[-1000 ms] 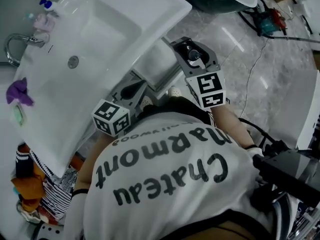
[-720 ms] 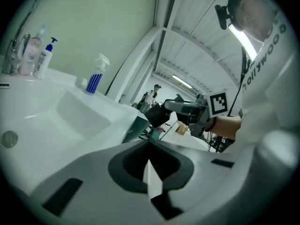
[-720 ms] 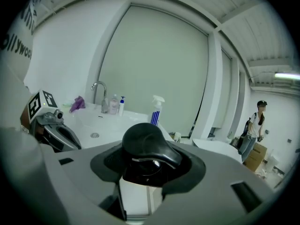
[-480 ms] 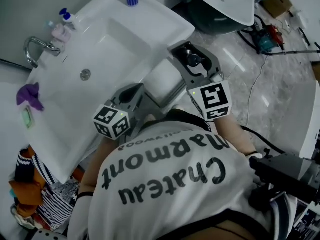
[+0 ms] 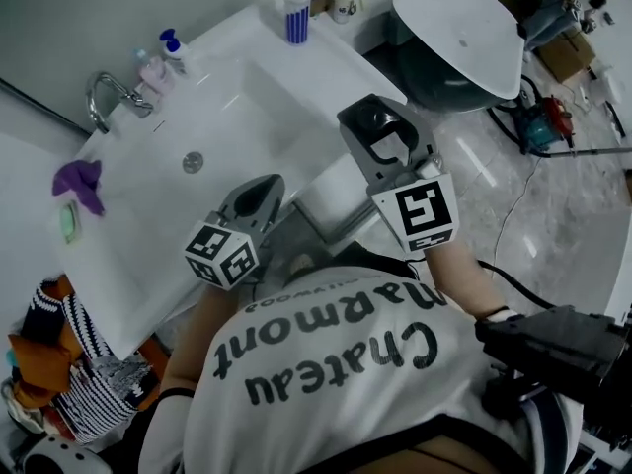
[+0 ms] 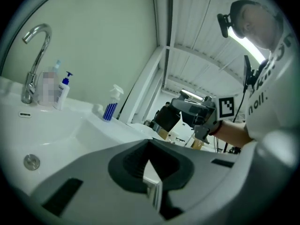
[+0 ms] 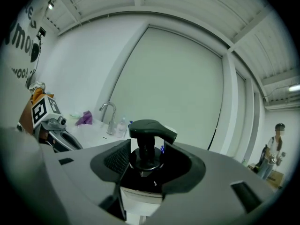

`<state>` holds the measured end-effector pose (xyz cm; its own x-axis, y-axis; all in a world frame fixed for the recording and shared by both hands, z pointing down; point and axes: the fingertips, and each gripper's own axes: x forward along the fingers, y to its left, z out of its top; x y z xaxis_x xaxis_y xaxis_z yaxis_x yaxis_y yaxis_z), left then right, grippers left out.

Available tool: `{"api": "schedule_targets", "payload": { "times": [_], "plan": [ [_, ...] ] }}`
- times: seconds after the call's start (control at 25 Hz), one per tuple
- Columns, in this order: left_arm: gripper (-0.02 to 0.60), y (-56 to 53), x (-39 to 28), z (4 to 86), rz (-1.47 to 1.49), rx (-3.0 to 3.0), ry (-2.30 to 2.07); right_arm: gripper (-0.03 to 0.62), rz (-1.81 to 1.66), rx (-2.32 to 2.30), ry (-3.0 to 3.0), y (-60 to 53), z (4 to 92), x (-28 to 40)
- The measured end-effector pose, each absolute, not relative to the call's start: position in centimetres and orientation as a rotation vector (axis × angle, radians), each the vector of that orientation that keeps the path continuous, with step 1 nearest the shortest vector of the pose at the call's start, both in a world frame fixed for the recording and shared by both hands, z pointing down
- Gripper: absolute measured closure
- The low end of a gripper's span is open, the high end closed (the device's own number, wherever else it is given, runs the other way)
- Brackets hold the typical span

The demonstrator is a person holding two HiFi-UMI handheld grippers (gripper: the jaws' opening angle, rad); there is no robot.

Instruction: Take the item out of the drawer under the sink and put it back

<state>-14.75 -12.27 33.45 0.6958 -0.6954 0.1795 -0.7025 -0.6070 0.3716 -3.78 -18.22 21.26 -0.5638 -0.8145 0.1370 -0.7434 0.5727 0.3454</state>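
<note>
My right gripper (image 5: pixel 380 126) (image 7: pixel 146 165) is shut on a pump bottle (image 7: pixel 146 144) with a black pump head and a white body, upright between the jaws. It is held at the sink's front edge, and the black pump top (image 5: pixel 381 117) shows in the head view. My left gripper (image 5: pixel 259 194) (image 6: pixel 153 191) hovers to its left over the sink's front rim, jaws closed together with nothing between them. Below and between the two grippers, the white drawer (image 5: pixel 331 197) under the sink stands open. The left gripper view also catches the right gripper (image 6: pixel 187 114).
The white sink (image 5: pixel 237 87) has a chrome faucet (image 5: pixel 104 95) and small bottles (image 5: pixel 170 52) at the back, a blue-striped spray bottle (image 5: pixel 294 10) at its far corner and a purple cloth (image 5: pixel 79 178) at the left. A round white basin (image 5: pixel 464 33) and cables lie on the marble floor to the right.
Both grippers have risen from beside the drawer below the sink rim to the level of the sink top, the right one carrying the pump bottle. The head camera has tilted up too.
</note>
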Motion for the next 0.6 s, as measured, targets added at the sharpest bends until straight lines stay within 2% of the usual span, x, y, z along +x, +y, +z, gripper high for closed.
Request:
{"api": "schedule_targets", "payload": {
  "times": [0.6],
  "plan": [
    [0.572,-17.7,-14.2,30.9,-0.135,2.302,-1.350,0.370,-0.381,1.048,-2.741,-26.6,18.6,-5.5]
  ]
}}
